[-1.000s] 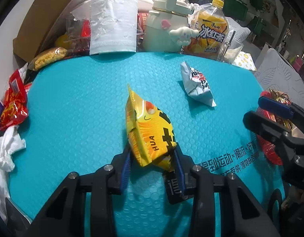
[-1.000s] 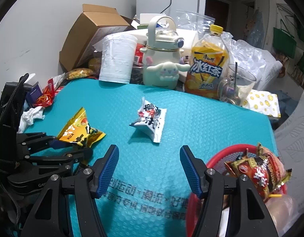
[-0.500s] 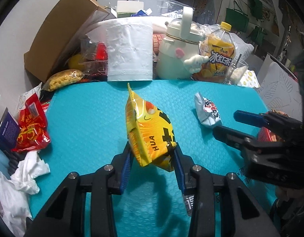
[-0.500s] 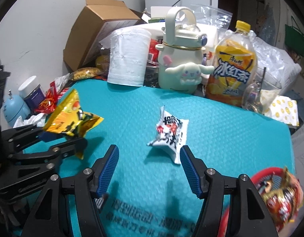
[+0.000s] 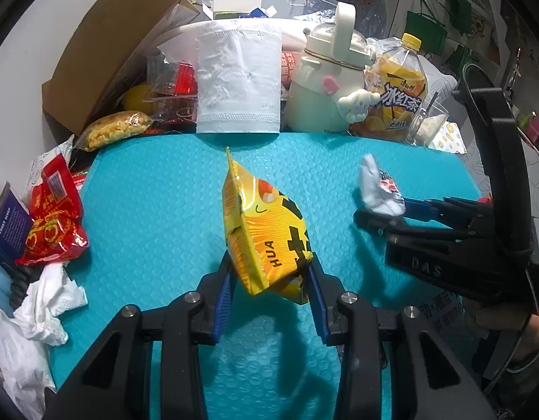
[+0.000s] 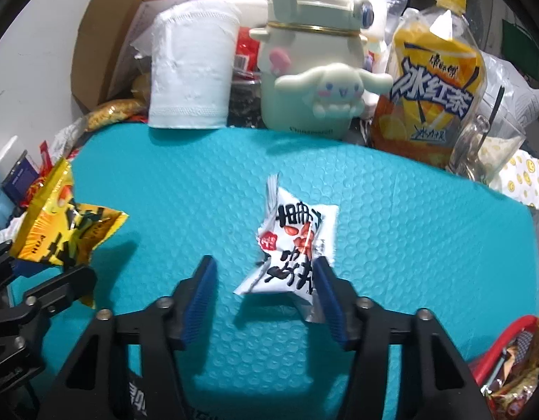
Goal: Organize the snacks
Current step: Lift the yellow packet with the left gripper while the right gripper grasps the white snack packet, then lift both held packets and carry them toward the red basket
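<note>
Blur softens the right wrist view, so whether the blue pads already touch the white snack packet (image 6: 292, 245) is hard to judge; the right pad sits against its corner while the left pad stands clear. The right tongs (image 6: 266, 294) are closing around that packet, which lies on the teal bubble mat (image 5: 157, 210) covering the counter, near the mat's middle. The left tongs (image 5: 271, 301) stand narrow, clamped on the yellow snack bag (image 5: 266, 231) and holding it above the mat. A red basket (image 6: 500, 343) with wrapped snacks is cut off at the mat's near right corner. Behind the mat's far edge stand a paper roll (image 5: 238, 80), a pale green character bottle (image 5: 322, 98), an iced tea bottle (image 6: 430, 87) and a cardboard box (image 5: 119, 52). Left of the mat lie a red wrapper (image 5: 54, 217) and crumpled tissue (image 5: 49, 301).
</note>
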`<state>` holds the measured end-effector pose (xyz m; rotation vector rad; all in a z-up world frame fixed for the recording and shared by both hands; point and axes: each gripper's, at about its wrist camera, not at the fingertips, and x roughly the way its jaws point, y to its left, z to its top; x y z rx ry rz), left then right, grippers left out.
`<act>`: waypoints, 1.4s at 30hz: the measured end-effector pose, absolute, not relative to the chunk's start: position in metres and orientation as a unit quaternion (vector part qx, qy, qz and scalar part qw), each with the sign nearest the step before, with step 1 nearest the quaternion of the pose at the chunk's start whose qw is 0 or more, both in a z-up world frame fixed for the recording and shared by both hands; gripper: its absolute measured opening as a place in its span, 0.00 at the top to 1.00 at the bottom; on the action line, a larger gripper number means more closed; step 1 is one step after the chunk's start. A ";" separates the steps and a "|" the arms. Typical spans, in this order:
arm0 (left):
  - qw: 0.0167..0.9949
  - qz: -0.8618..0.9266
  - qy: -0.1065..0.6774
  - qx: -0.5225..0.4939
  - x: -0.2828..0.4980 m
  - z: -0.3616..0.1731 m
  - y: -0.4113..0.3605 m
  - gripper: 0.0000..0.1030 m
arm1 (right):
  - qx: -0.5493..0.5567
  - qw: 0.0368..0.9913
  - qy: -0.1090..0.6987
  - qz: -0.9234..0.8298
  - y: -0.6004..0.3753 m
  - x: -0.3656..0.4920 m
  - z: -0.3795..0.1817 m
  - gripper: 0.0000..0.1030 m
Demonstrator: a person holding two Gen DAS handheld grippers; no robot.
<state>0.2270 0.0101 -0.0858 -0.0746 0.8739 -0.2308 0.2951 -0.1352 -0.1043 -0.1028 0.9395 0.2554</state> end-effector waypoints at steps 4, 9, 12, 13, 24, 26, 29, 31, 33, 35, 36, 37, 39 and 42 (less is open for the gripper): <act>0.897 -0.117 0.424 -0.036 0.222 -0.086 0.007 0.64 | -0.047 0.888 0.440 0.127 -0.134 0.292 -0.102 0.69; 0.896 -0.117 0.427 -0.037 0.210 -0.085 0.007 0.64 | -0.038 0.886 0.439 0.141 -0.135 0.281 -0.098 0.69; 0.894 -0.116 0.430 -0.038 0.201 -0.084 0.007 0.64 | -0.035 0.886 0.438 0.150 -0.135 0.269 -0.095 0.69; 0.894 -0.115 0.430 -0.040 0.197 -0.084 0.008 0.64 | -0.035 0.885 0.437 0.153 -0.135 0.265 -0.093 0.69; 0.889 -0.127 0.439 -0.044 0.145 -0.078 0.001 0.64 | -0.034 0.885 0.426 0.184 -0.136 0.196 -0.076 0.69; 0.887 -0.130 0.441 -0.043 0.134 -0.077 -0.002 0.64 | -0.030 0.885 0.425 0.187 -0.139 0.181 -0.073 0.69; 0.885 -0.138 0.442 -0.043 0.115 -0.077 -0.009 0.64 | -0.027 0.884 0.425 0.192 -0.143 0.159 -0.070 0.69; 0.883 -0.143 0.446 -0.042 0.103 -0.079 -0.013 0.64 | -0.030 0.884 0.423 0.194 -0.145 0.143 -0.069 0.69; 0.880 -0.148 0.450 -0.042 0.090 -0.080 -0.017 0.64 | -0.033 0.885 0.422 0.194 -0.147 0.131 -0.068 0.69; 0.877 -0.152 0.454 -0.042 0.081 -0.083 -0.021 0.64 | -0.033 0.884 0.423 0.193 -0.152 0.114 -0.069 0.69; 0.875 -0.154 0.457 -0.041 0.075 -0.085 -0.023 0.64 | -0.033 0.883 0.425 0.195 -0.154 0.109 -0.071 0.69; 0.874 -0.156 0.459 -0.041 0.070 -0.087 -0.025 0.64 | -0.033 0.882 0.427 0.196 -0.156 0.102 -0.072 0.69; 0.870 -0.159 0.465 -0.041 0.062 -0.090 -0.027 0.64 | -0.032 0.880 0.431 0.195 -0.160 0.090 -0.074 0.69; 0.863 -0.165 0.475 -0.043 0.054 -0.096 -0.031 0.64 | -0.032 0.877 0.439 0.192 -0.165 0.075 -0.079 0.69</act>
